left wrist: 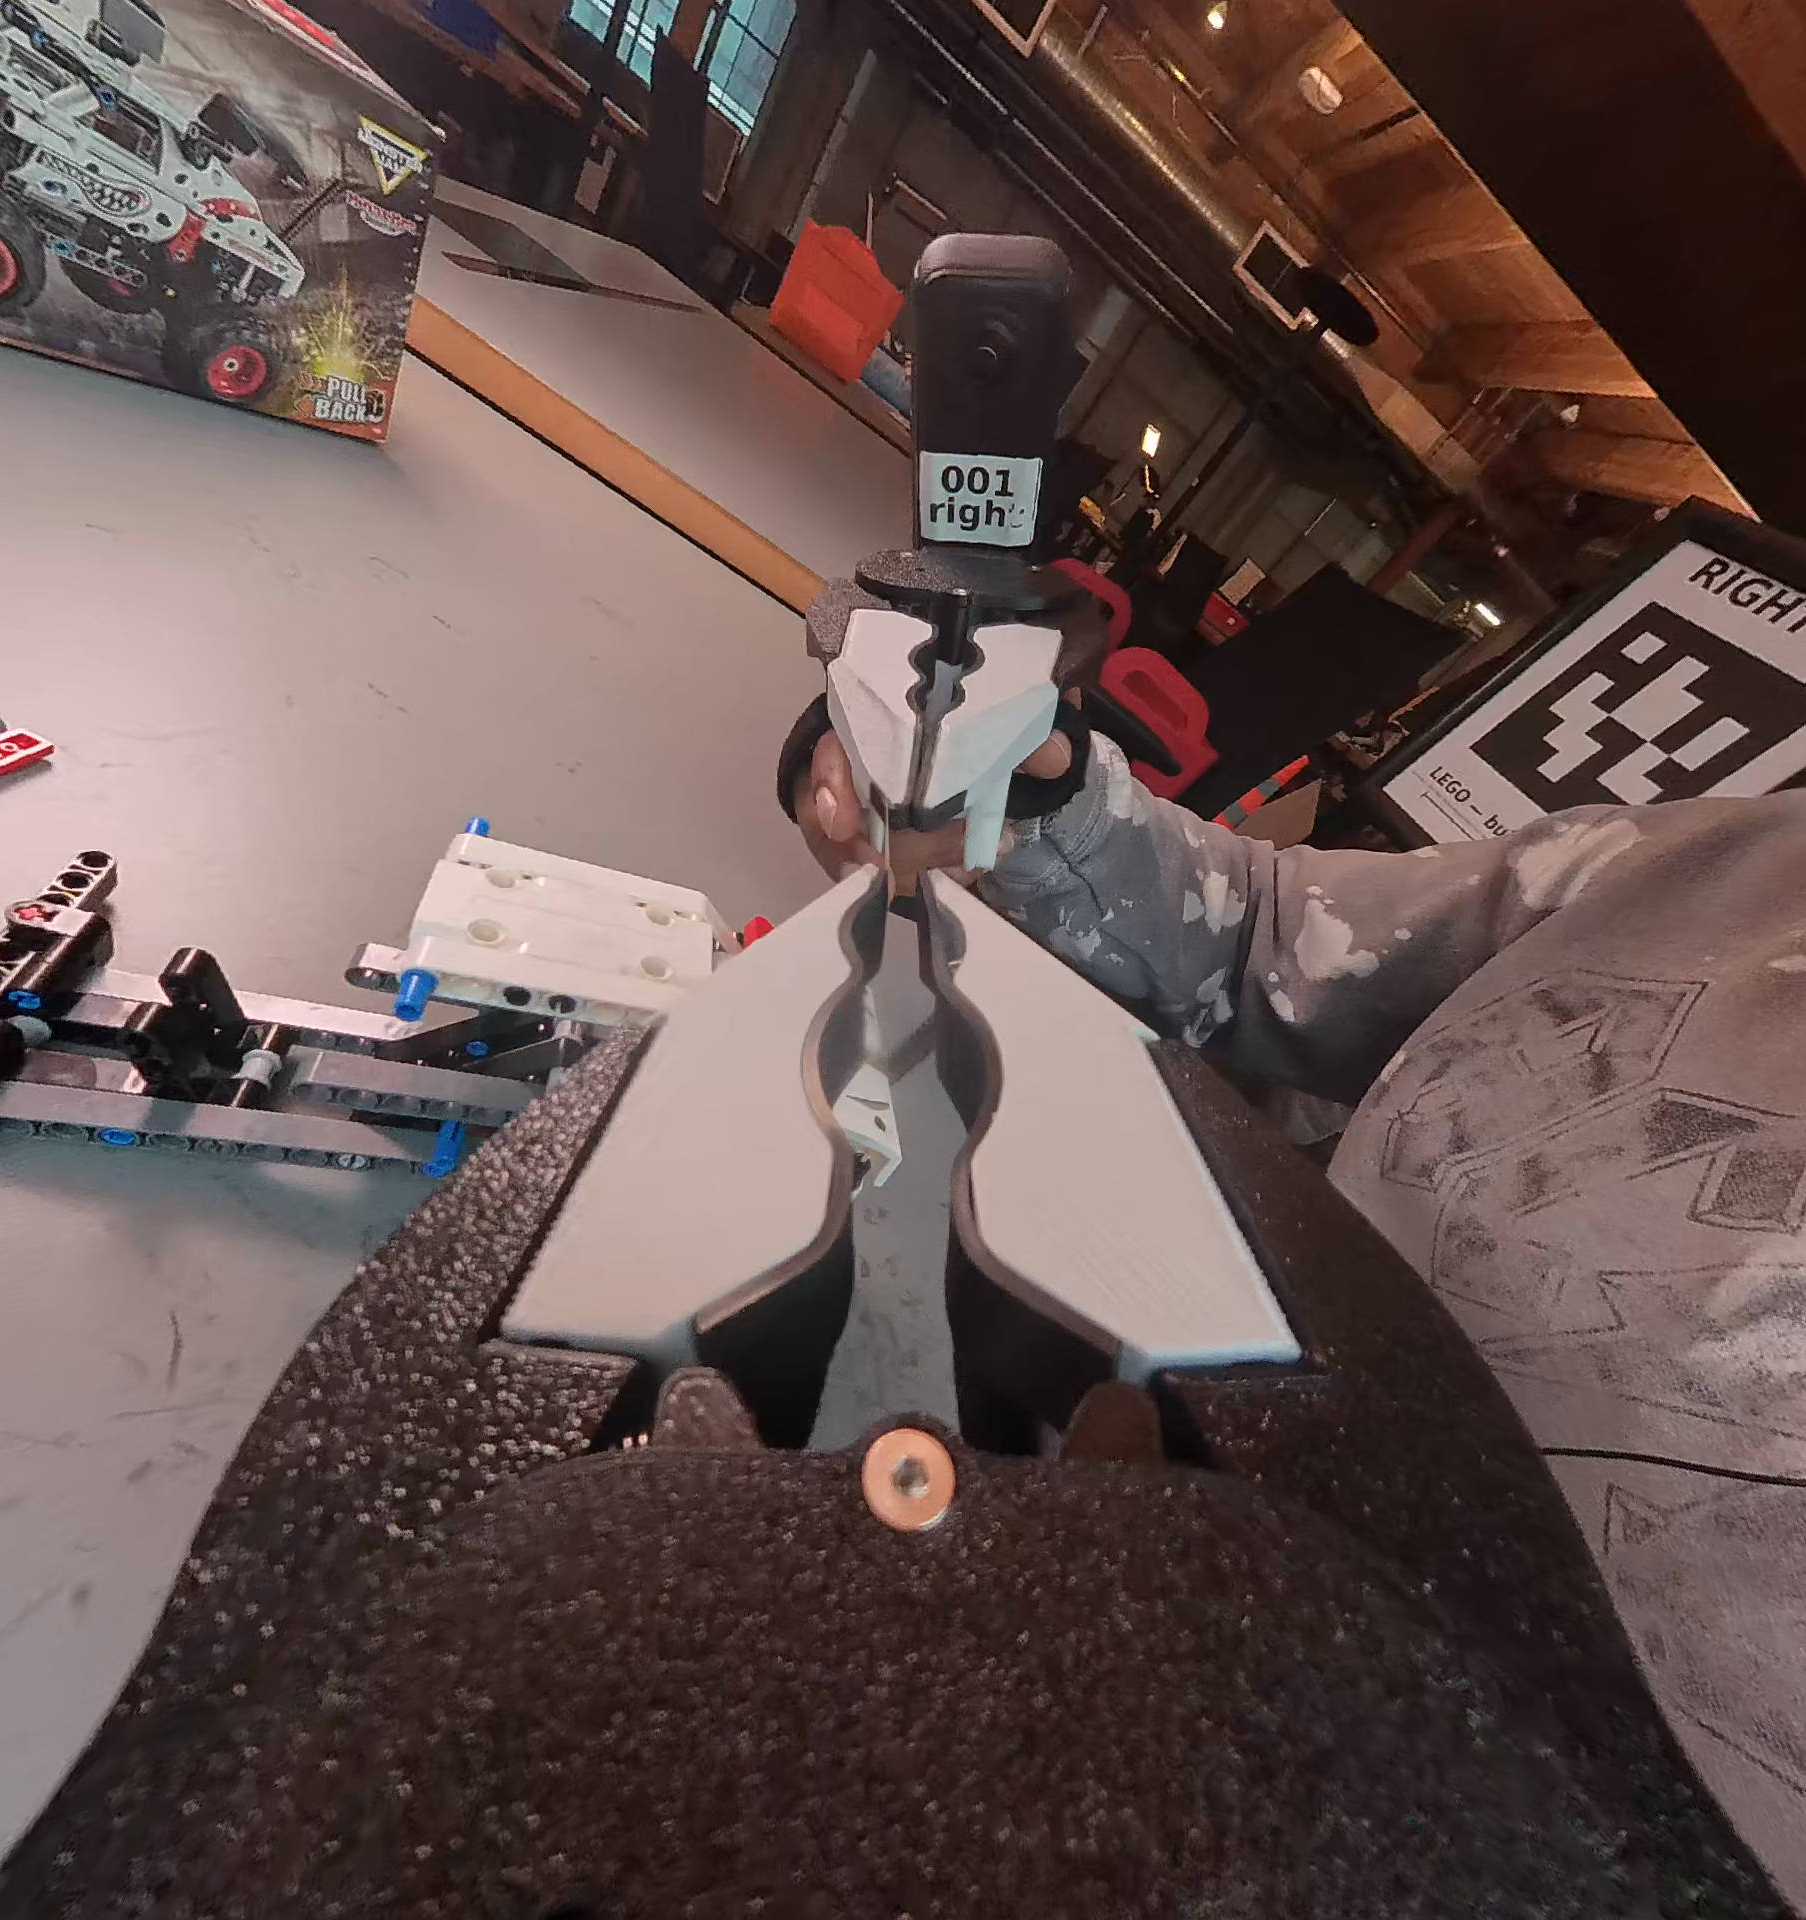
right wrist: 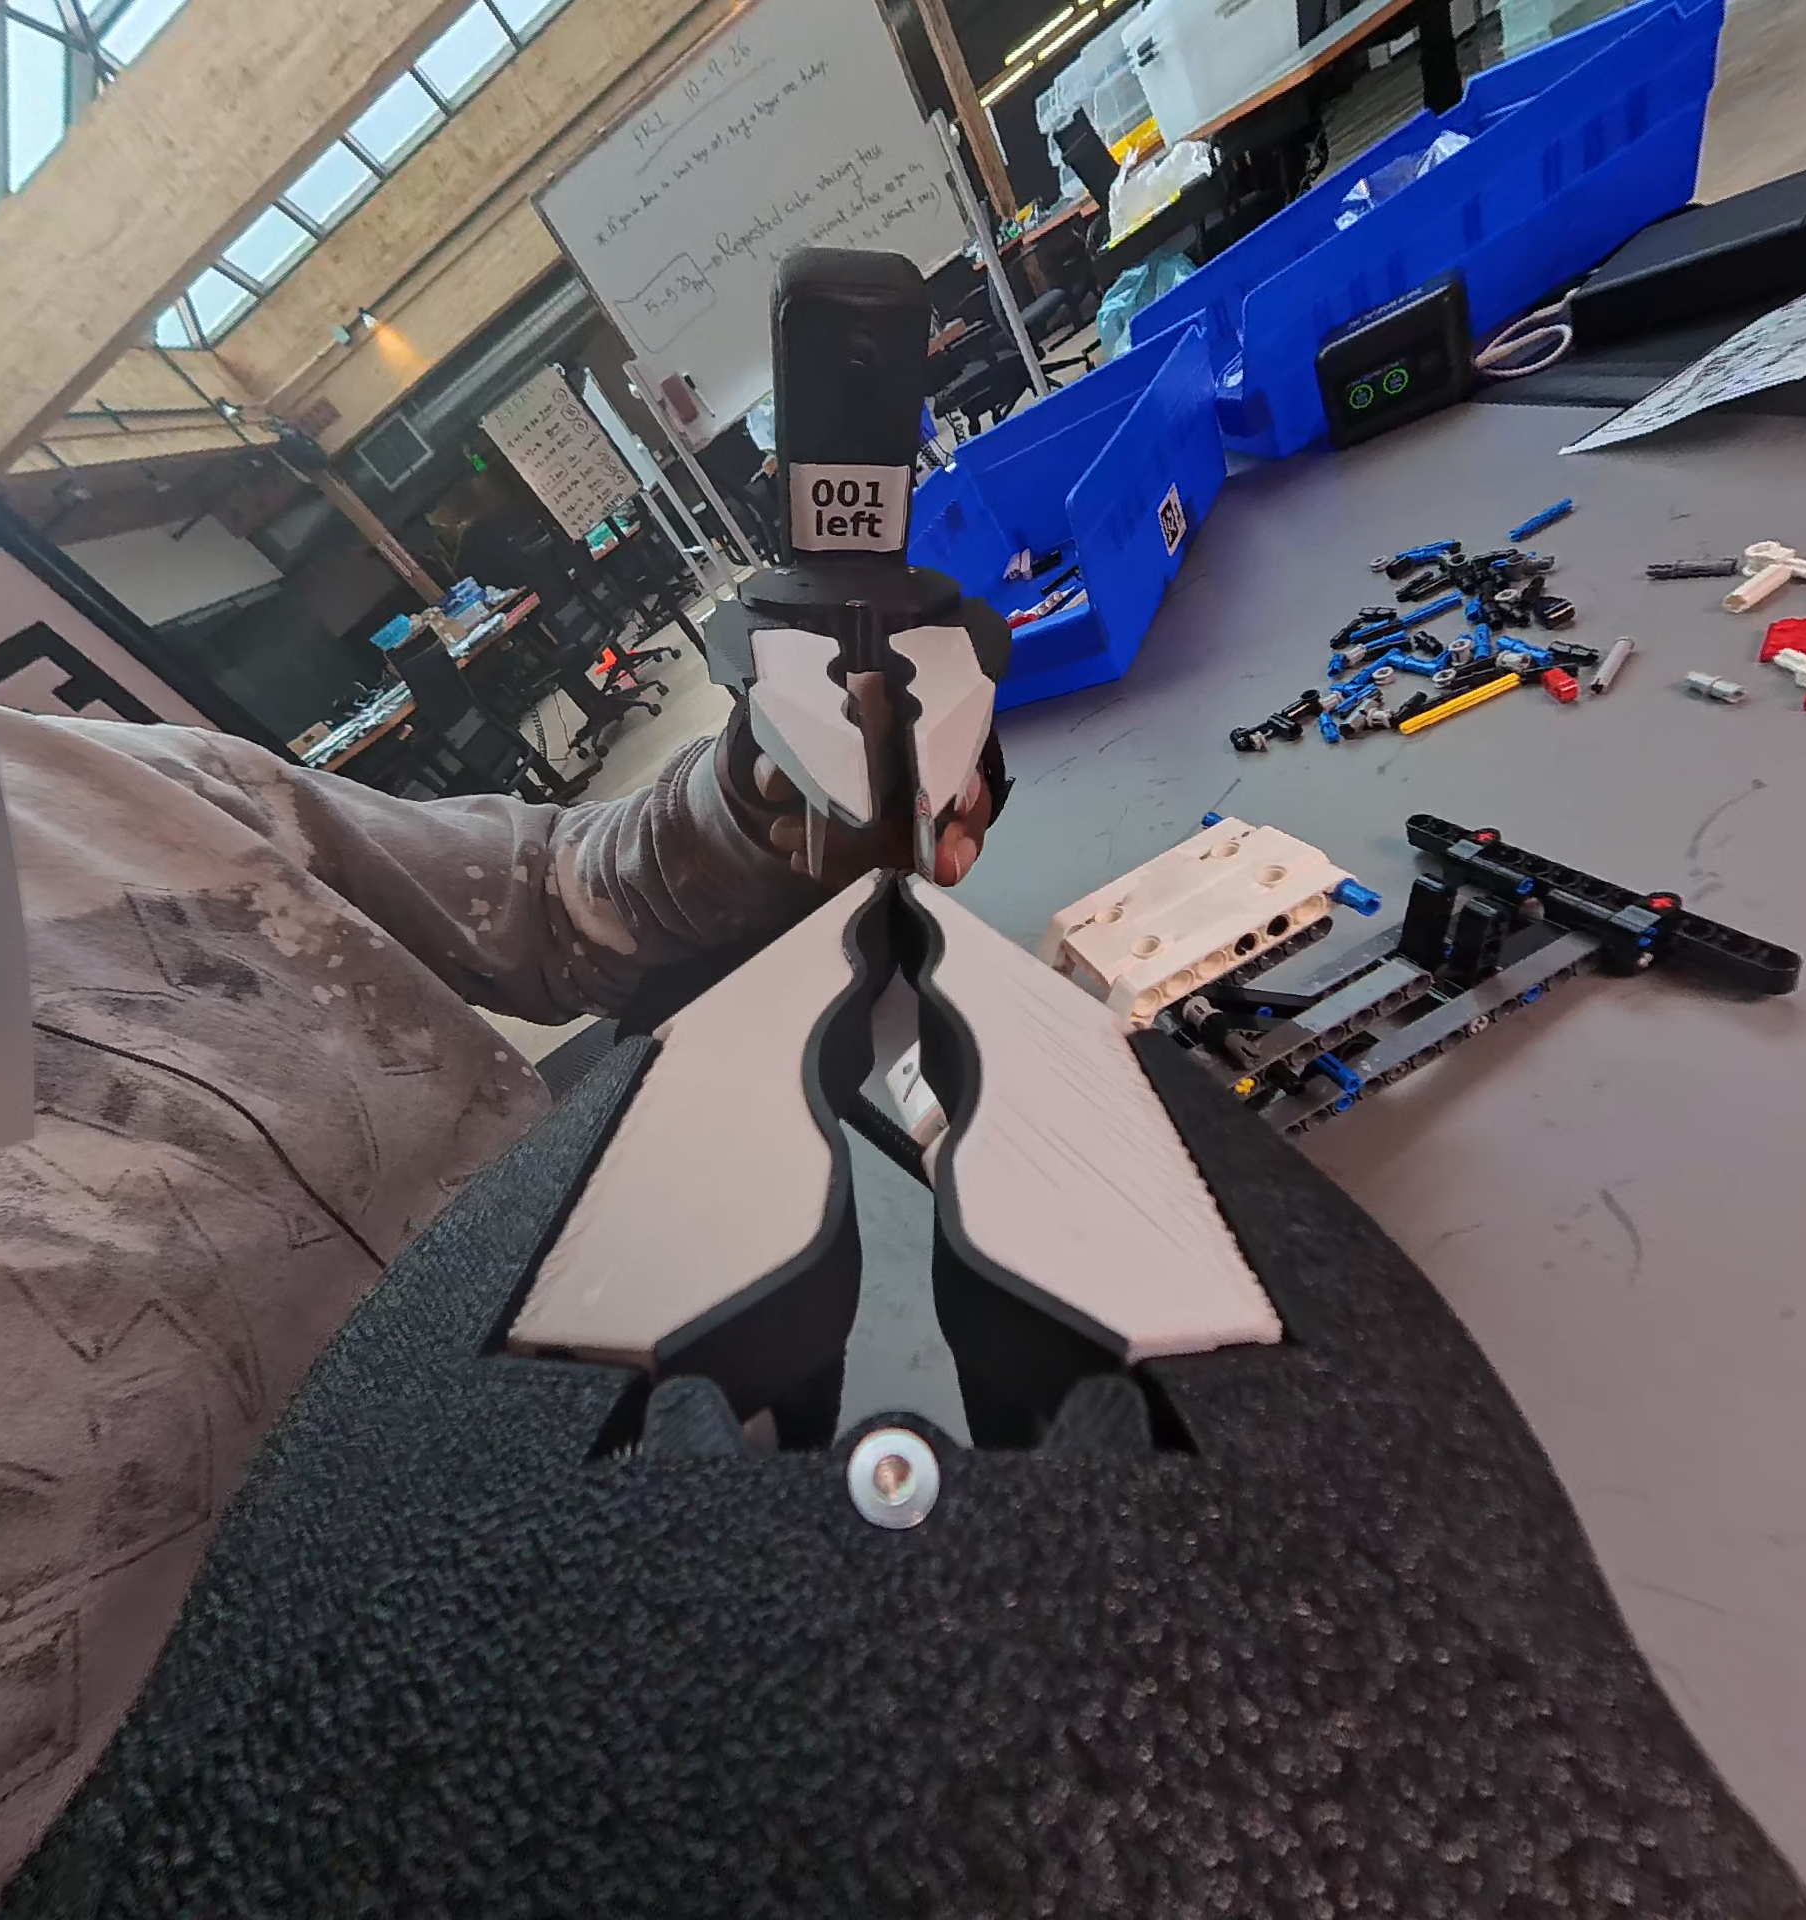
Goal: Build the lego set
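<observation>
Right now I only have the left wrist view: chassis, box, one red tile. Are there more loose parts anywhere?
Observer: Yes. The right wrist view shows a pile of loose parts, mostly blue and black, on the table beyond the chassis.
Operator: Any storage near them?
Observer: Blue bins stand behind the pile, at the table's far side.
Operator: Is there an instruction page?
Observer: A printed sheet lies at the far right of that view, its near end on the table.
</observation>
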{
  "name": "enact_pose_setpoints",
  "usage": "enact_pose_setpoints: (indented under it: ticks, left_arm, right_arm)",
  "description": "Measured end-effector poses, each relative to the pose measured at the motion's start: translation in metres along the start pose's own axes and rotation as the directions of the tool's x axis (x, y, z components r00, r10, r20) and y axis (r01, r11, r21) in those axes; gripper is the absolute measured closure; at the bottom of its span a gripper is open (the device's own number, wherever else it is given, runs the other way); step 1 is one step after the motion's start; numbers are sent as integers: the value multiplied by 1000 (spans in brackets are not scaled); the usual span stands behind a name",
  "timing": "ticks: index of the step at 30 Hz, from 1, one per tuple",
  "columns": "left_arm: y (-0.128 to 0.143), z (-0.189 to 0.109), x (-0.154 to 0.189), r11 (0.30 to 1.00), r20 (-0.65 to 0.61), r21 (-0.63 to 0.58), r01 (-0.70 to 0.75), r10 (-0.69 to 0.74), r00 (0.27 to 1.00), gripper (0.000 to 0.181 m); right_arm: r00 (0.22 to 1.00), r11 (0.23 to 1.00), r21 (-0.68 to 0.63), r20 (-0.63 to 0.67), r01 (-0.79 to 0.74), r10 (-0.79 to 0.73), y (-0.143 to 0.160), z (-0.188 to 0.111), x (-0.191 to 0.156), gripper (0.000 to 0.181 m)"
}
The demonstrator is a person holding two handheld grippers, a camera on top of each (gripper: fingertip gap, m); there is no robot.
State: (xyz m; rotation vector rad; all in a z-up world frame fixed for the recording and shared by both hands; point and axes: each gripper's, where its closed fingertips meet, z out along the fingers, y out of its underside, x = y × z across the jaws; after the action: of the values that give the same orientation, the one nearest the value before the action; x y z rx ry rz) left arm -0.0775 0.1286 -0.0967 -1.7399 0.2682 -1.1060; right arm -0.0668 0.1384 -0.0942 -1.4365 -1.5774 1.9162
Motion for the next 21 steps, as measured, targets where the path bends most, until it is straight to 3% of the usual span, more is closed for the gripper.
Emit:
enact_pose_setpoints:
  ticks: [5, 21]
  left_arm:
    - [2, 1, -1, 1000, 0, -3, 2, -2, 1000, 181]
    - [5, 3, 1, 999, -43, -3, 51, -52, 998, 181]
  right_arm:
    - [997, 997, -24, -37, 68, -69, 4, 2, 5, 174]
    - [997, 997, -17, -7, 71, -71, 6, 5, 2, 178]
